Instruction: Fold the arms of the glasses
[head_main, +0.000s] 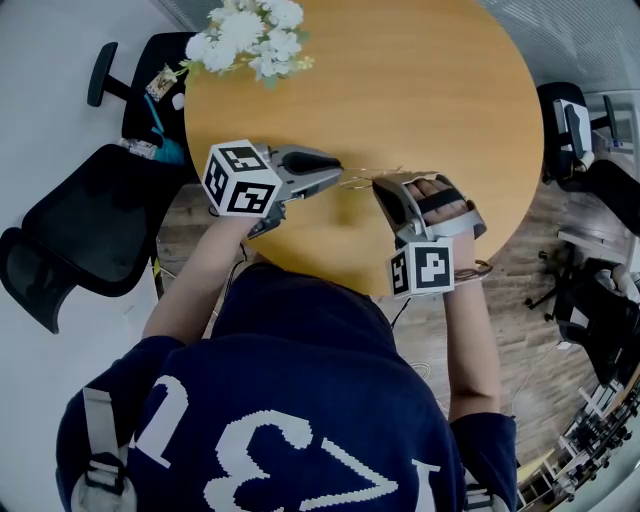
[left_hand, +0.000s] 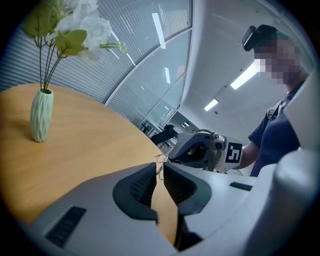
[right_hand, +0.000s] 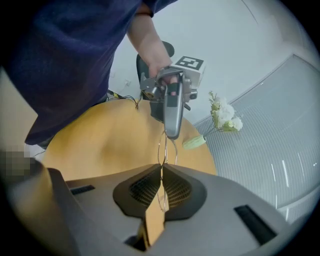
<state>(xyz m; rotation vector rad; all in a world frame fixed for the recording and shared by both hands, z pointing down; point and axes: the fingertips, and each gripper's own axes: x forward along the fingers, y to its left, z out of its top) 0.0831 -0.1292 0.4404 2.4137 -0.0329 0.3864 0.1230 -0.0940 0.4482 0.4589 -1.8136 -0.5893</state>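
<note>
I have the glasses (right_hand: 163, 145) suspended between the two grippers, above the round wooden table (head_main: 450, 110), not resting on it. They are very slight: a frame of thin, pale metal wire, so fine that from the head view I see only a faint line running from one gripper's tip to the other's. In the right gripper view the wire shows as a pair of narrow loops seen nearly edge-on, rising straight out ahead of the jaws. I cannot make out the lenses, or tell whether the arms are folded or spread.

The right gripper (right_hand: 161, 172) is closed. Its ribbed pads meet on the wire, which runs down through the seam between them and shows again just below the pads. This gripper points steeply downward.

The left gripper (left_hand: 160, 169) comes at the glasses from the opposite end, pointing nearly level. Its jaws are almost together, with only a thin slit left between the pads, and the wire sits pinched at their very tips. Just beyond those tips is the nose of the right gripper, so the two stand close and face each other with only the glasses between them.

Well beyond the left gripper, off to its far side, a pale green vase (left_hand: 41, 116) of white flowers (head_main: 250, 30) stands upright on the table.
</note>
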